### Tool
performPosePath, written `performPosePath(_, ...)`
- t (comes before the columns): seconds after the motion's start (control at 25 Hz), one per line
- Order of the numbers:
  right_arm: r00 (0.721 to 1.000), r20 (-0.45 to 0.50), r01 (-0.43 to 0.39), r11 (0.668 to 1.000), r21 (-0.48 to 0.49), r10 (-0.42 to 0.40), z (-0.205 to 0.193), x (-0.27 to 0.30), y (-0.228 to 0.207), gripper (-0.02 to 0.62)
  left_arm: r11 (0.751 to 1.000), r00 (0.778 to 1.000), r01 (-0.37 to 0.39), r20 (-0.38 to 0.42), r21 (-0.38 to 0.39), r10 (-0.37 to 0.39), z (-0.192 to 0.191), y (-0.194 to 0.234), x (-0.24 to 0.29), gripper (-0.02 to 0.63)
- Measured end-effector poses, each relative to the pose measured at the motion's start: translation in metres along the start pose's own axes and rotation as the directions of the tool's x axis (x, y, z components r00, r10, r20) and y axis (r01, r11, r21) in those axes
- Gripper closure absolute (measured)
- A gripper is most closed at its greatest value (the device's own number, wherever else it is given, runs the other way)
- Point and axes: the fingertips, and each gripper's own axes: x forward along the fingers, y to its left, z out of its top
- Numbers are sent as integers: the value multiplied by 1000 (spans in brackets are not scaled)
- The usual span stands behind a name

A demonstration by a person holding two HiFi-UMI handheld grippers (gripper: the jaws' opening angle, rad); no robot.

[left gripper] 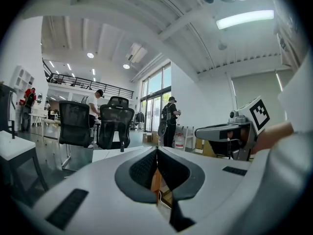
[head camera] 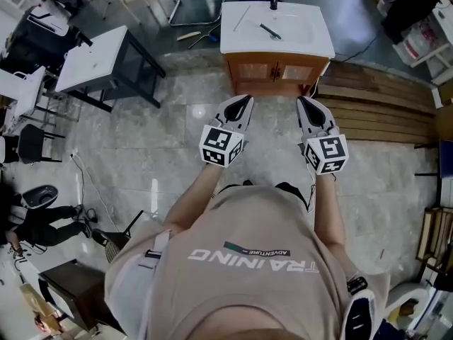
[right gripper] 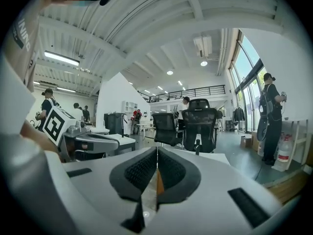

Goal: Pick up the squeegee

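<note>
On the white sink countertop (head camera: pixel 311 42) ahead lies the squeegee (head camera: pixel 270 31), well apart from both claws. Left gripper (head camera: pixel 245 100) and right gripper (head camera: pixel 304 102) hover side by side above the tiled floor (head camera: pixel 177 119), each with jaws pressed together and nothing between them.

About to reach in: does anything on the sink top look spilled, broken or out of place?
Nothing stands out: the squeegee lies flat on the white sink top, no spill visible.
</note>
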Motion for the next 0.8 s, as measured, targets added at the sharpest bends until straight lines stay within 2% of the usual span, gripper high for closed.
performPosePath(0.4, 999, -35, 33, 999, 17, -33, -15, 15, -23, 563, 999, 1000, 11, -12, -33, -12, -11, 17, 26, 594)
performPosePath(0.6, 1000, -15, 3, 1000, 7, -3, -18, 39, -49, 563, 1000, 1000, 8, -19, -16, -8, -11, 23, 59, 594)
performPosePath(0.8, 999, 4, -45, 999, 4, 45, -11, 71, -78, 563, 1000, 999, -31, -13, 1, 31, 6, 38, 94, 594)
